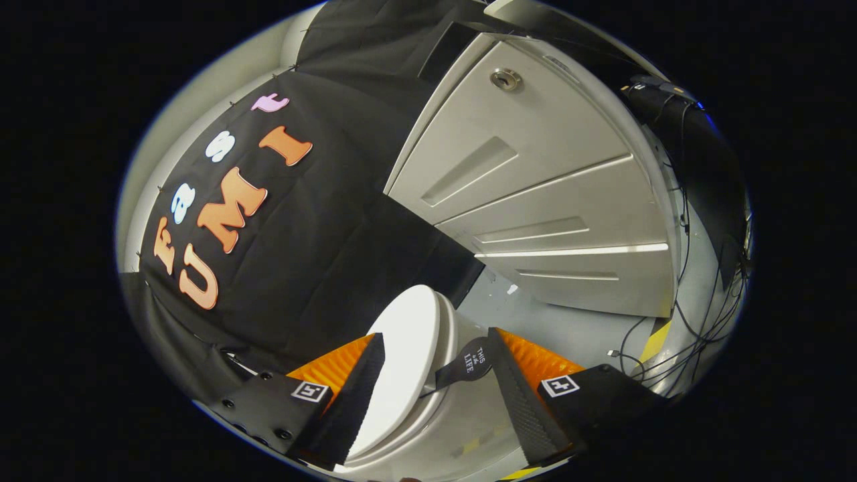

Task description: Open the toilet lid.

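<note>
The lid (402,361) is a smooth white oval, glossy and unmarked, lying against the rim of the white toilet (462,428). In this tilted view its long axis runs from the near end by the left finger (348,402) up and away toward the black cloth wall (301,221). A black tab (469,365) with white print sticks out from the lid's edge toward the right finger (522,402).

The tongs (435,345) are spread wide, with the lid and tab in the gap between the fingers. The left finger lies across the lid's near edge, and the right finger sits just beside the tab; whether either one touches cannot be told. Nothing is clamped.

Beyond the toilet stands a grey cabinet (535,201) with drawers and a keyhole, on a grey floor (576,328) where black cables (696,321) trail.
</note>
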The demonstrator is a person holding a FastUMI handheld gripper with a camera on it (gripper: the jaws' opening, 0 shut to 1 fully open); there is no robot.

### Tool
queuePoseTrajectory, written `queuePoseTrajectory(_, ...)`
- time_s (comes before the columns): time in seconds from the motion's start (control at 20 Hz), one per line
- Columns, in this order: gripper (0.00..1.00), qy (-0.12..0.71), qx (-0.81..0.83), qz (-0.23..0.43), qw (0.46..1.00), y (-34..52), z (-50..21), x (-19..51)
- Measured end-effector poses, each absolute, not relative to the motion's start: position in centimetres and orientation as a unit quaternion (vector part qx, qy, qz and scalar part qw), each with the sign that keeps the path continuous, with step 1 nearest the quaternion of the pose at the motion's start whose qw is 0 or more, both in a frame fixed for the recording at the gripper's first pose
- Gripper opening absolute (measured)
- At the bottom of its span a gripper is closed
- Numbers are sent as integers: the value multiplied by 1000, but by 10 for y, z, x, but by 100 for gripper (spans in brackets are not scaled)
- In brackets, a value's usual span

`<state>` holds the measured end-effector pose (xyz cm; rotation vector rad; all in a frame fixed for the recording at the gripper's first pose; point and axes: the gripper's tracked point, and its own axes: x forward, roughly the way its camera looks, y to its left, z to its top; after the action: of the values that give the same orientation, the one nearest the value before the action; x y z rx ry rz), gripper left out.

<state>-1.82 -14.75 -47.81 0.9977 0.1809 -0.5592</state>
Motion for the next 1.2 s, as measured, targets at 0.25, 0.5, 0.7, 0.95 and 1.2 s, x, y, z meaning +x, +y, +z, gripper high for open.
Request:
queuePoseTrajectory(0.25,99,97,487,-277,822,-149,-499,-18)
queuePoseTrajectory(0.5,97,94,525,-279,798,-149,-514,-12)
queuePoseTrajectory(0.7,72,128,547,-260,786,-130,-527,-10)
queuePoseTrajectory(0.95,53,144,573,-241,770,-120,-532,-14)
queuePoseTrajectory(1.2,31,158,583,-229,764,-109,-534,-17)
